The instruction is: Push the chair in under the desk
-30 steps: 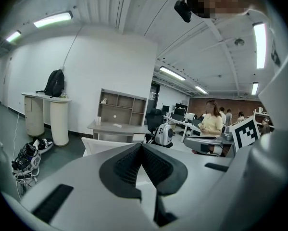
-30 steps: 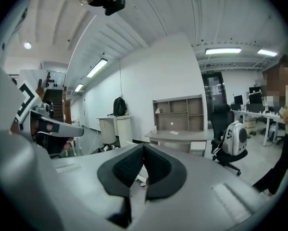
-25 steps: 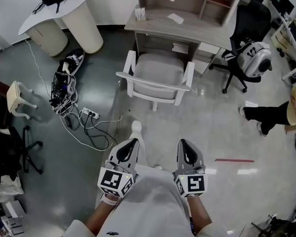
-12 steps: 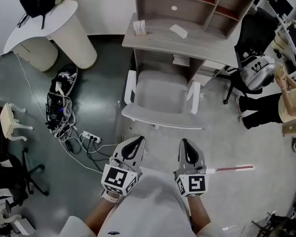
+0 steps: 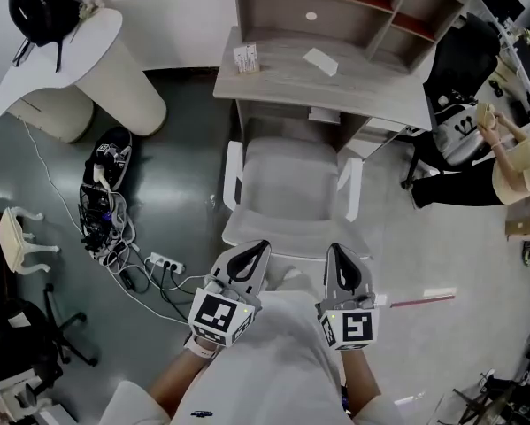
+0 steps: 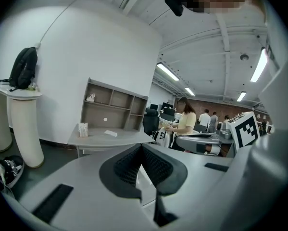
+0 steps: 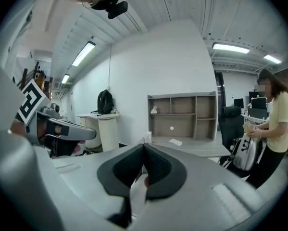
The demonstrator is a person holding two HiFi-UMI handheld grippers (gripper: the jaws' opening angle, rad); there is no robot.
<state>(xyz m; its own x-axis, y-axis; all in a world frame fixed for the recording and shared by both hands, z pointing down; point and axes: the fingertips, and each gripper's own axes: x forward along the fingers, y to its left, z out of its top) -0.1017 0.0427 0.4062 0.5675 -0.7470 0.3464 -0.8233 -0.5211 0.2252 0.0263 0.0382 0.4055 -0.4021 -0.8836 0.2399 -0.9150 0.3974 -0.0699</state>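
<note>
Left gripper (image 5: 252, 255): jaws together, pads meeting at the tip, nothing clamped. Right gripper (image 5: 342, 257): jaws likewise together, nothing clamped. Both are held side by side in front of the person's body and point forward at the chair (image 5: 291, 184).

From the head view, both tips overlap the chair's near edge, which is its back. Whether either gripper touches it cannot be told.

Chair: white, with armrests, upright, facing the desk (image 5: 282, 71). Its front lies at the desk's near edge. Most of the seat and both armrests are clear of the desk top.

Floor: a red strip (image 5: 419, 301) lies to the right of the right gripper. A power strip (image 5: 163, 262) and a tangle of cables (image 5: 105, 220) lie to the left of the chair.

Desk: grey-brown top, carrying a small box (image 5: 244, 57) near its left end and a paper (image 5: 320, 58) near the middle. An open shelf (image 5: 335, 7) stands along its far side.

Beyond: a white stand (image 5: 92, 56) at far left bears a black backpack (image 5: 36, 9). At far right, a person (image 5: 512, 171) stands beside a black office chair (image 5: 464, 51).
</note>
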